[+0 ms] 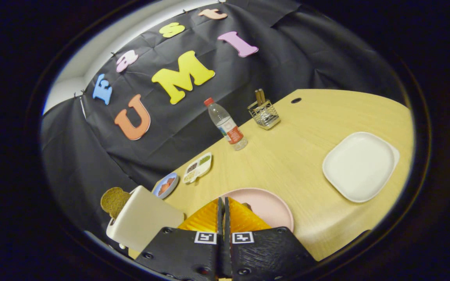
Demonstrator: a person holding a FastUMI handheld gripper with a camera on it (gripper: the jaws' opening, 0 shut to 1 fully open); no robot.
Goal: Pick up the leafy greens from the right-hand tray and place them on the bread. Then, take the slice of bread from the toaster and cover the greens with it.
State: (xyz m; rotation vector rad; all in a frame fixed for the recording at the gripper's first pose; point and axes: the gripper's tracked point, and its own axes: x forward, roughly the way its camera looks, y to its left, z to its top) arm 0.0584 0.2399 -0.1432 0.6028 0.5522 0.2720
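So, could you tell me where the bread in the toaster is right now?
In the gripper view, the bread sticks out of the toaster, which stands left of the shut fingers, beside the pink plate.

Evenly lit, sharp centre; fisheye bends edges, perhaps slightly soft.

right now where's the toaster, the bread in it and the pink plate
toaster (147, 222), gripper view, on its pale side wall
bread slice (113, 201), gripper view, on the part sticking out of the slot
pink plate (272, 207), gripper view, on bare surface beyond the tool's fingers
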